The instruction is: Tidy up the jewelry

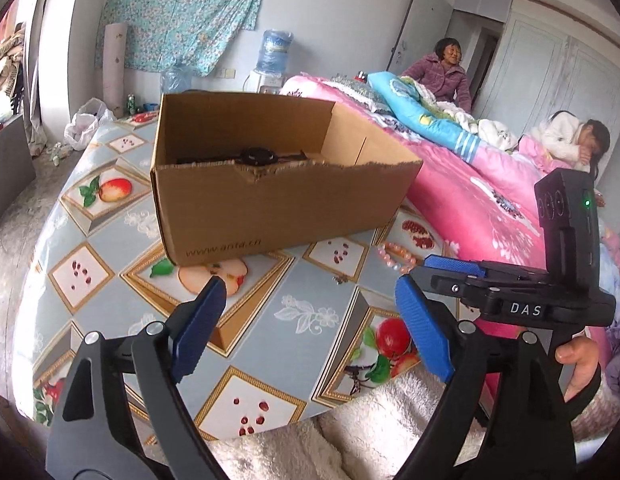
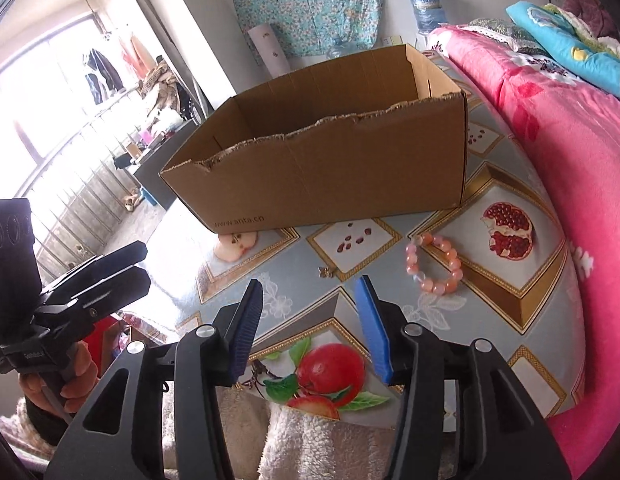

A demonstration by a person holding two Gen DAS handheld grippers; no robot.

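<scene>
Two grippers are up over the near edge of my table [image 2: 522, 304], and neither carries anything. My left gripper [image 1: 310, 304] has its blue pads spread wide above the fruit-print cloth; my right gripper [image 2: 310, 300] is parted too, a little narrower, over the printed red apple.

The pink bead bracelet [image 2: 434, 264] lies flat on the cloth near the table's right edge, beside the pomegranate print and well clear of my right fingers [image 2: 374, 328]. In the left view I catch only part of it [image 1: 398, 256], just past the right gripper's blue tip. A small metal trinket [image 2: 325, 272] — I can't tell what kind — sits on the cloth between the bracelet and the box, closer to the middle; it shows in the left view as well [image 1: 342, 279].

The cardboard box [image 2: 322, 176] stands open-topped across the far half of the table, torn along its near rim. From the left view I see a dark watch [image 1: 255, 156] lying inside it.

A pink blanket [image 2: 582, 152] presses against the table's right edge.
</scene>
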